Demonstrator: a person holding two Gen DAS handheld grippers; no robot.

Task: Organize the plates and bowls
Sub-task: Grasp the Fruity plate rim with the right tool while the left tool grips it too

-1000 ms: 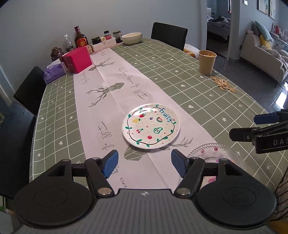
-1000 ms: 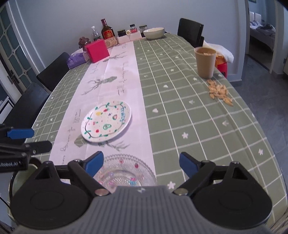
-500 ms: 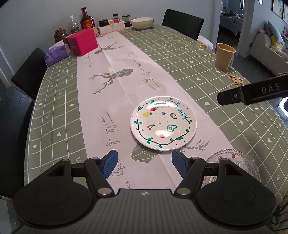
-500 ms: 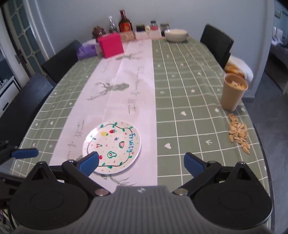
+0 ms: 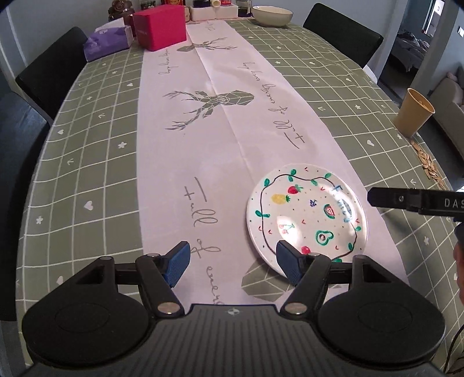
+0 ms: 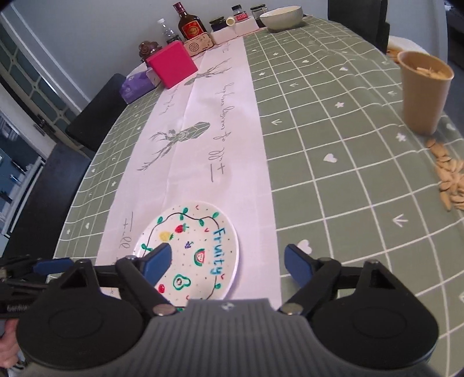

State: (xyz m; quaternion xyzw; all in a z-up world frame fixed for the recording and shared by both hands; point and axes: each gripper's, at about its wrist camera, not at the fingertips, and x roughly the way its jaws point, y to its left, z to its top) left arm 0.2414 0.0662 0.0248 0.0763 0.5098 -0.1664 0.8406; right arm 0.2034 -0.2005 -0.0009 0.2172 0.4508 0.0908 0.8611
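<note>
Left wrist view showed your left gripper (image 5: 233, 261) with jaws spread and closing slightly, nothing between them but the white runner (image 5: 220, 139); the fruit-painted plate (image 5: 307, 220) lay flat on that runner, just past your right-hand pad; your right gripper (image 6: 229, 261) hung over the plate's near edge (jaws wide, closing, not touching it); a pale bowl (image 6: 281, 18) sat at the table's far end.

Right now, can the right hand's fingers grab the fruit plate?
Probably yes. The right gripper hangs over the fruit plate, its fingers closing on nothing yet, and nothing lies between them and the plate's rim.
</note>
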